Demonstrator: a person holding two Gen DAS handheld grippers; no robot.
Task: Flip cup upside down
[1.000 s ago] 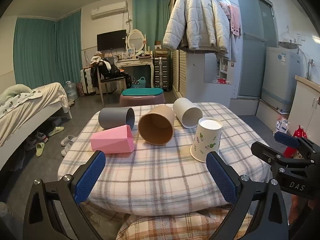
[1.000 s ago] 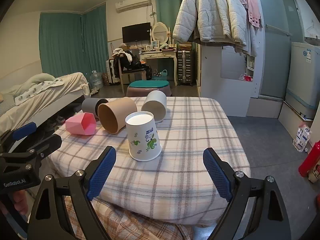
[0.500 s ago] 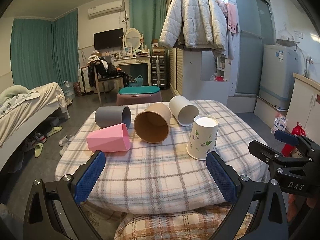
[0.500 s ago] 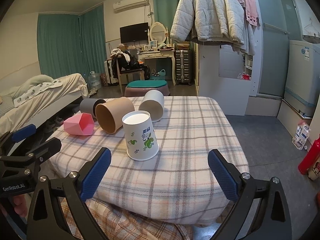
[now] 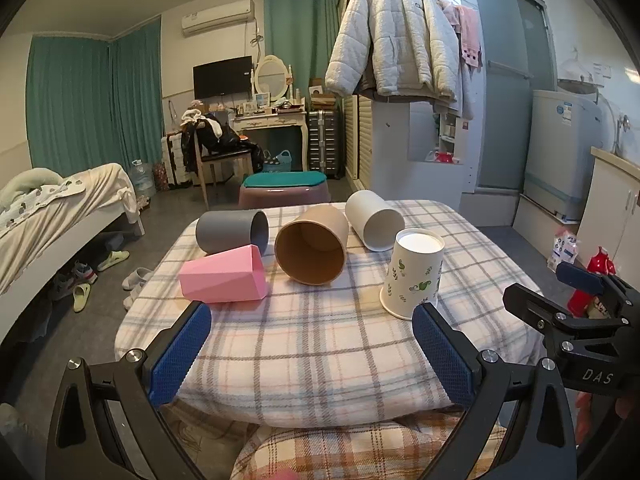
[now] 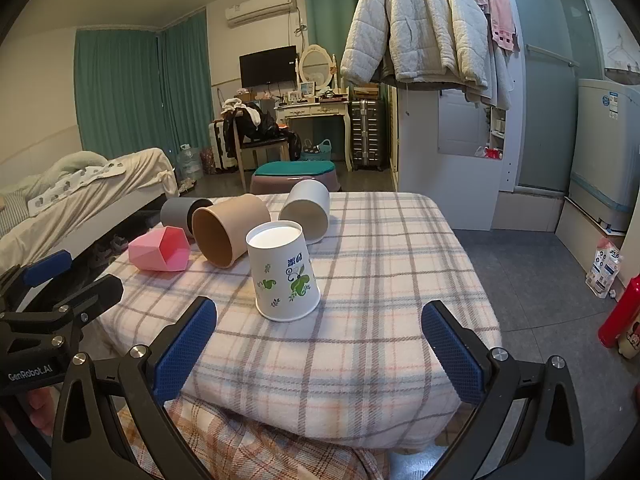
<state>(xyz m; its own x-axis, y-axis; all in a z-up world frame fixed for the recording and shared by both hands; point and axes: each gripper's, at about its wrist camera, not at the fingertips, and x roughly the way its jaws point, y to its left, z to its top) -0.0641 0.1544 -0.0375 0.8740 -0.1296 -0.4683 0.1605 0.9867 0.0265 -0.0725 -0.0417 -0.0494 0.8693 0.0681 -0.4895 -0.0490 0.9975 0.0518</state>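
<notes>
Plaid-covered surface with five cups, both tools held back from it.

Leaf-printed paper cup stands mouth-down near the front right; pink cup, grey cup, brown cup and white cup lie sideways behind. Left tool and right tool are spread wide, holding nothing.
</notes>
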